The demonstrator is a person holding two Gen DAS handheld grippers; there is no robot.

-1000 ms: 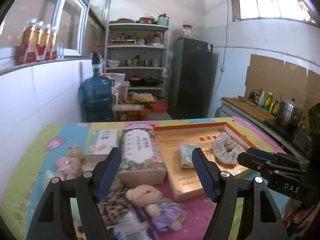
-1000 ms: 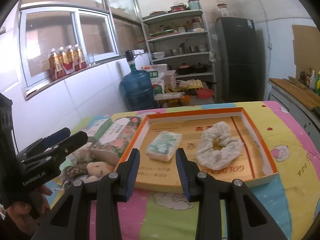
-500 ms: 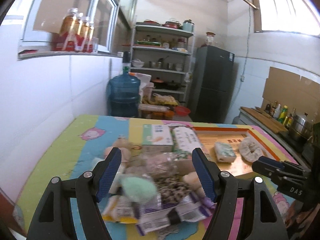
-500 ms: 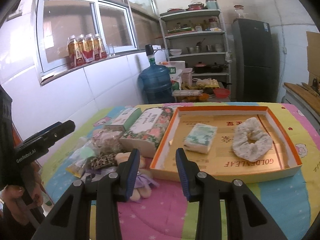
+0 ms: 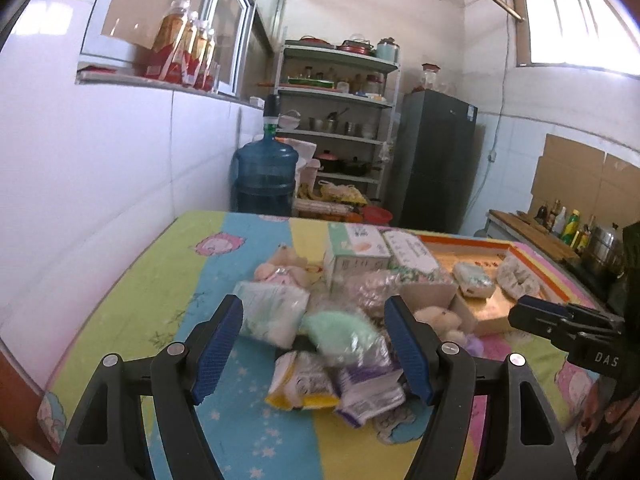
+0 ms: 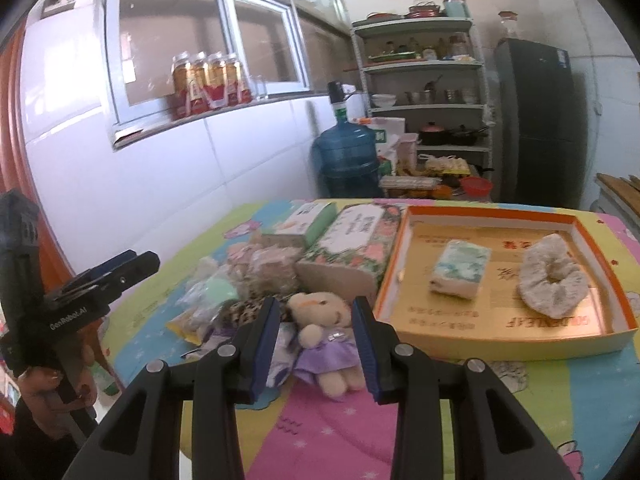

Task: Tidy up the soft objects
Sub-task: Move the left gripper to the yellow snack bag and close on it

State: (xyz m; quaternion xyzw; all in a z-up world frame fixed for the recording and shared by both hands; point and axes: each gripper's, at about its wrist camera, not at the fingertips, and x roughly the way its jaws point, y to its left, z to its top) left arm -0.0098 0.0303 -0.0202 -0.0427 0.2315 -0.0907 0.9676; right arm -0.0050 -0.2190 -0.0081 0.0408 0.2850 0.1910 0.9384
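A heap of soft things lies on the colourful tablecloth. It holds a mint green pouch (image 5: 340, 334), a bear in a purple dress (image 6: 324, 332), a pink bear (image 5: 282, 270) and several plastic packets. An orange-rimmed tray (image 6: 404, 248) holds a tissue pack (image 6: 460, 268) and a white scrunchie (image 6: 552, 282). My left gripper (image 5: 316, 350) is open and empty, held above the heap. My right gripper (image 6: 314, 344) is open and empty, with the purple bear between its fingers in view.
A floral tissue box (image 6: 352, 248) and a green and white box (image 6: 304, 220) stand between the heap and the tray. A white tiled wall (image 5: 100, 184) runs along the table's left side. A blue water jug (image 5: 264, 178), shelves and a fridge stand behind the table.
Both grippers have pulled back and swung left, from the tray toward the heap. Both stay open and empty. The objects on the table have not moved.
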